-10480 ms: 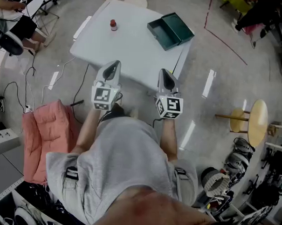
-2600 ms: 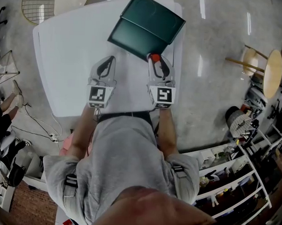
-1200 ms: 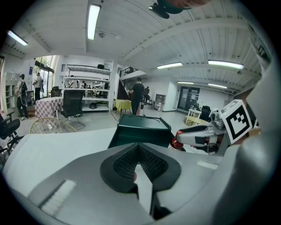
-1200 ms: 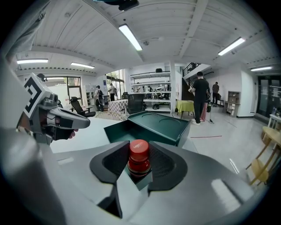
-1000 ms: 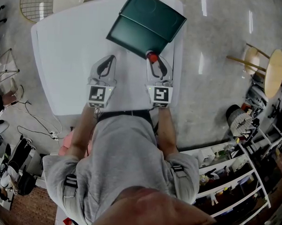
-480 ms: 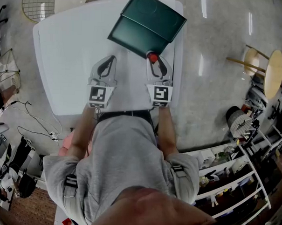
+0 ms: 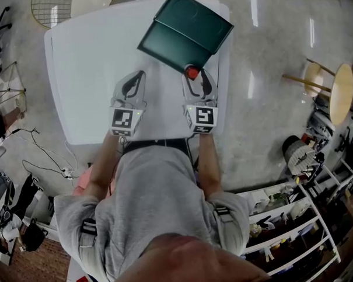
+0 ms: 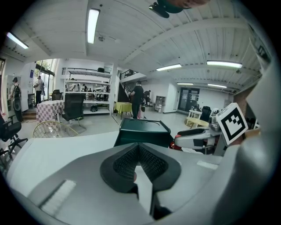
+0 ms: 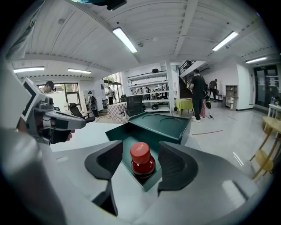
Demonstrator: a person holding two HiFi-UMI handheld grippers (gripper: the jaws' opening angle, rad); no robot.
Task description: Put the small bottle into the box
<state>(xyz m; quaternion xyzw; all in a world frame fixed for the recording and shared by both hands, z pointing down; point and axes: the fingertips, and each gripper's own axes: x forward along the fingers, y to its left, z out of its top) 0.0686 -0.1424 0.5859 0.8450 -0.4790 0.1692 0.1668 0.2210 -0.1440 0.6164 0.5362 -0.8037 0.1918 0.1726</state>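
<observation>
Left of the box and level with its near edge, over the white table: the left gripper, jaws pressed together, nothing between them. On its marker cube, a black-and-white square pattern rather than letters. Standing upright in the near corner of the box's open tray: the small bottle, dark red glass under a red cap. Raised lettering across the cap, too small to read. On the box's dark green lid, tilted back beyond the tray, only curved outlines. Around that near corner: the right gripper, jaws opening, one pad on each side of the bottle and both clear of it. Against a second ago: same place at the box's near corner for gripper and bottle, but pads then tight on the bottle, now parted. Against the earliest view: bottle then on the table well left of the box, both grippers short of the table's near edge, well apart from the box.
</observation>
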